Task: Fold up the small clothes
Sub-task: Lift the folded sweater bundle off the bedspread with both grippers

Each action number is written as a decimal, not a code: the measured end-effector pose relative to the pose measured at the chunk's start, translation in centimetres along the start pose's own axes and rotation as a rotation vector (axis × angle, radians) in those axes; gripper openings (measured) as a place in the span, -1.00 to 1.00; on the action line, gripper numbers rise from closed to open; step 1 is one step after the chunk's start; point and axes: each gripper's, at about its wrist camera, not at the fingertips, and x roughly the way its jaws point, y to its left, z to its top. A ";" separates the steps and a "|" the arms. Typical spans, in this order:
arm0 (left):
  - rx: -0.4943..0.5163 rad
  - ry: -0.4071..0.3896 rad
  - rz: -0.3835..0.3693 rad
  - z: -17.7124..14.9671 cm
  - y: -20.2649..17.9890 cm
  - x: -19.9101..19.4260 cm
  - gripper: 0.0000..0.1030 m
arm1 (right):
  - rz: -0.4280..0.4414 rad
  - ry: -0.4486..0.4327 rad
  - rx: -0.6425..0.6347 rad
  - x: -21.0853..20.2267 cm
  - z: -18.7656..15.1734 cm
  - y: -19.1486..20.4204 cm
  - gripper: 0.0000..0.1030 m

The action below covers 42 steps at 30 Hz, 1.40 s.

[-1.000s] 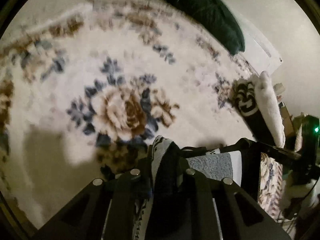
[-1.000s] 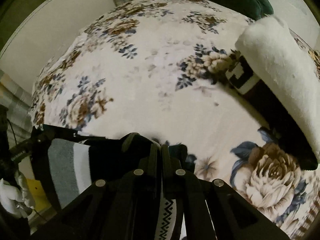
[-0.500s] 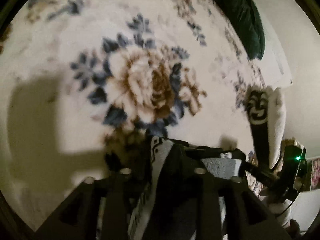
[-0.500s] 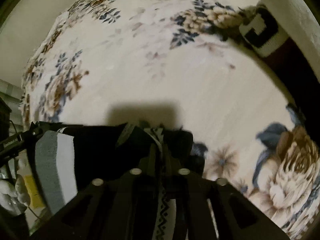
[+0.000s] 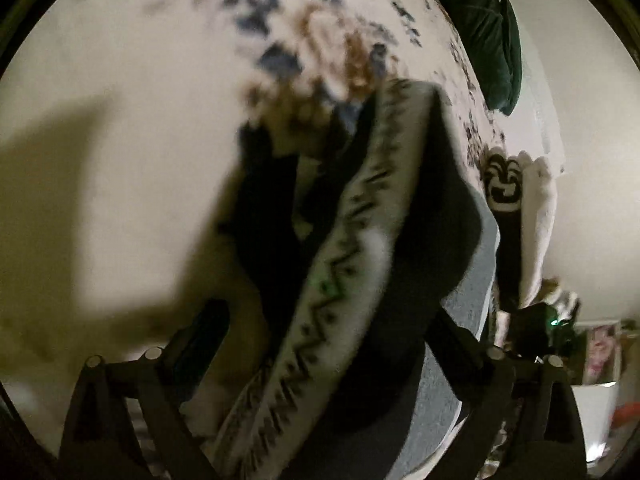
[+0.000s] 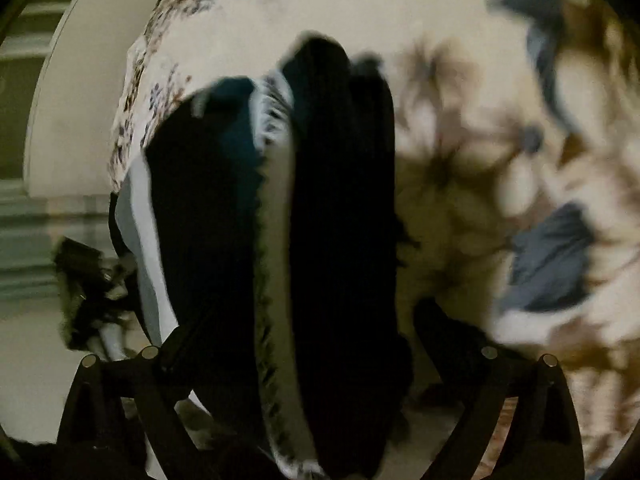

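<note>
A dark knit garment with a white zigzag-patterned band and a grey stripe lies on the floral bedspread. In the left wrist view my left gripper is open, its fingers spread on either side of the garment. In the right wrist view the same garment lies between the spread fingers of my open right gripper. Both views are blurred.
A black sock with a white face pattern and a white sock lie to the right. A dark green pillow sits at the far end of the bed. The bed's left edge shows in the right wrist view.
Both grippers went from shut on the garment to open. They came down close to the bedspread and the garment now rests on it.
</note>
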 end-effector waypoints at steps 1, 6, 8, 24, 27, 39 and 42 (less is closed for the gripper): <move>-0.013 -0.003 -0.018 0.1 0.4 0.0 0.98 | 0.023 -0.009 0.014 0.3 0.1 -0.2 0.94; -0.004 0.008 -0.052 0.2 0.9 -0.2 0.97 | 0.159 -0.016 0.077 1.6 0.1 -0.1 0.92; 0.010 -0.002 -0.061 0.0 0.6 -0.5 0.65 | 0.135 -0.023 0.061 2.1 -0.2 0.3 0.86; 0.273 -0.042 -0.003 0.9 -10.2 -5.2 -0.25 | 0.137 -0.177 0.006 -3.1 -2.4 5.4 -0.57; 0.334 -0.025 -0.037 2.6 -14.8 -5.7 -0.25 | 0.151 -0.249 0.035 -7.1 -2.3 5.7 -0.57; 0.652 0.085 -0.207 11.0 -40.7 2.4 -0.25 | 0.101 -0.646 0.164 -29.3 2.9 2.7 -0.57; 0.705 0.118 -0.198 13.3 -45.9 7.8 -0.25 | 0.068 -0.734 0.213 -33.8 5.7 -1.0 -0.57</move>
